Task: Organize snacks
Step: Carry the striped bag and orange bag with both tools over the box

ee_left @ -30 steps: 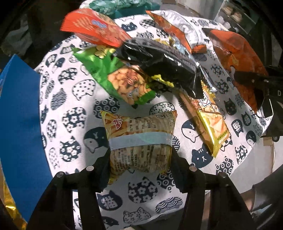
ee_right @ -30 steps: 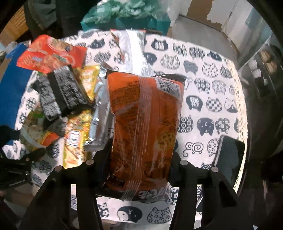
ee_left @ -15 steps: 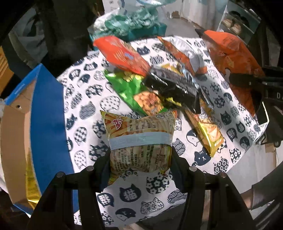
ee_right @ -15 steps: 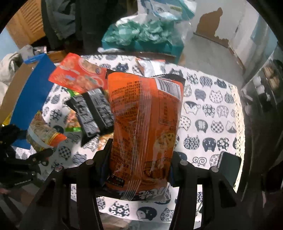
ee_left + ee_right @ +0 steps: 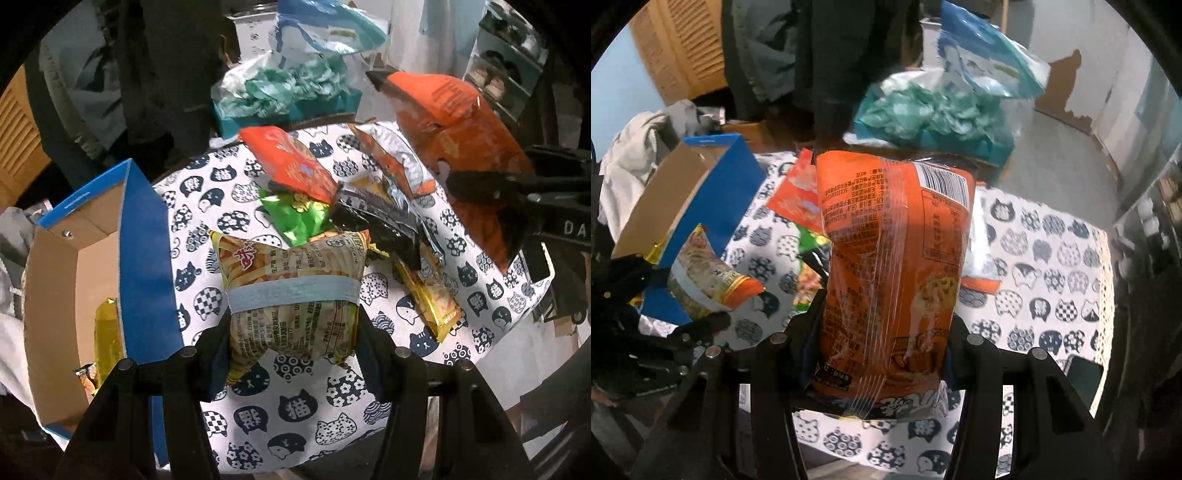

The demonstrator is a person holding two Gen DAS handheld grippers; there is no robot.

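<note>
In the left wrist view, the left tongs (image 5: 293, 332) pinch a yellow snack bag (image 5: 291, 291) by its lower half, the pads pressing in on both sides just below a pale blue band printed faintly with digits. The bag hangs clear above the worktop (image 5: 207, 206), whose cloth shows cartoon cats and the character 猫. It is probably held up this way to be carried to the blue cardboard box (image 5: 144, 236) at the left of the frame, where a gold packet (image 5: 107, 332) already stands inside. The yellow bag carries red Chinese lettering and fine print too small to read. A pile of other packets, red (image 5: 291, 162), green (image 5: 295, 218) and black (image 5: 376, 221), lies across the upper middle of the cloth. At the right edge the other tool shows the letters "DA".

In the right wrist view, the right tongs (image 5: 879, 354) clamp an orange snack bag (image 5: 894, 266) near its bottom, upright and off the cloth, back side facing the camera. A barcode sits at its upper right, with upside-down Chinese print and "40" beside it. The box (image 5: 738, 184) is at the upper left of the frame, so this bag likely goes there too.
</note>
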